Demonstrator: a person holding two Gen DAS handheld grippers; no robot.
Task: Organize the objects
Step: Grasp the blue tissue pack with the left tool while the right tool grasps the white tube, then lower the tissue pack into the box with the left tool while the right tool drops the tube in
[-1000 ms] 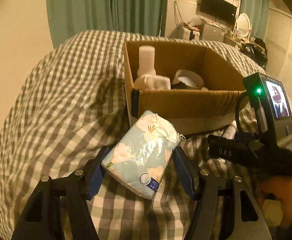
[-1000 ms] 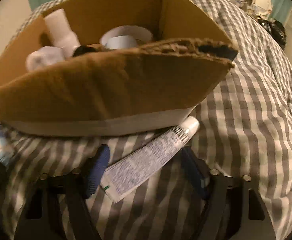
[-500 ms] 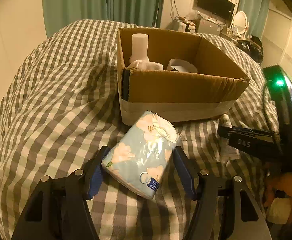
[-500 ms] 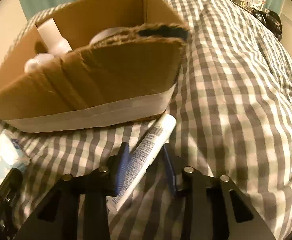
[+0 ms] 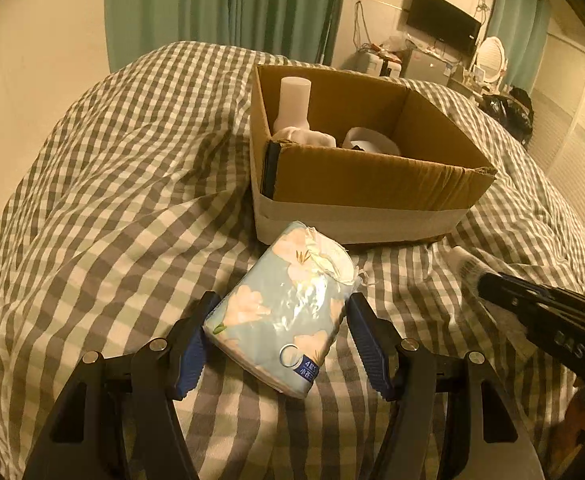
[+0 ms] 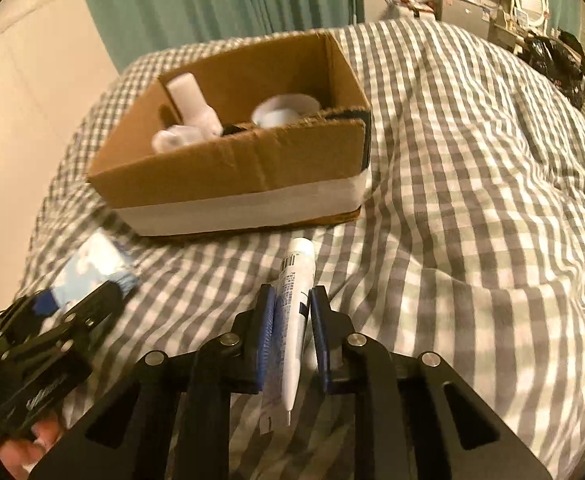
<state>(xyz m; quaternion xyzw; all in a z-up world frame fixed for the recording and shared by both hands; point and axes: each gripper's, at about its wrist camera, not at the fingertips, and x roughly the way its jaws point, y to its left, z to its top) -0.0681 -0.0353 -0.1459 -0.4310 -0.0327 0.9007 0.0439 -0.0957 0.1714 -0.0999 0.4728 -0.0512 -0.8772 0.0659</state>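
A light blue flowered tissue pack (image 5: 288, 312) is held between the fingers of my left gripper (image 5: 278, 332), which is shut on it above the checked bedcover. My right gripper (image 6: 292, 312) is shut on a white tube (image 6: 295, 292), cap pointing toward the box. An open cardboard box (image 5: 372, 188) stands just beyond both; it also shows in the right wrist view (image 6: 236, 168). Inside are a white bottle (image 5: 292, 100), a white roll (image 5: 370, 142) and other white items. The tissue pack (image 6: 92, 268) and left gripper (image 6: 48, 340) show at the right wrist view's lower left.
The grey-and-white checked bedcover (image 5: 124, 184) is rumpled around the box. Green curtains (image 5: 220, 8) hang behind. A TV (image 5: 442, 26), mirror (image 5: 490, 54) and a cluttered desk stand at the far right. The right gripper's body (image 5: 548, 316) sits at the left view's right edge.
My right gripper closed on the tube and lifted it back from the box. Both grippers pulled back and up; the box now looks farther away. The left still holds the tissue pack.
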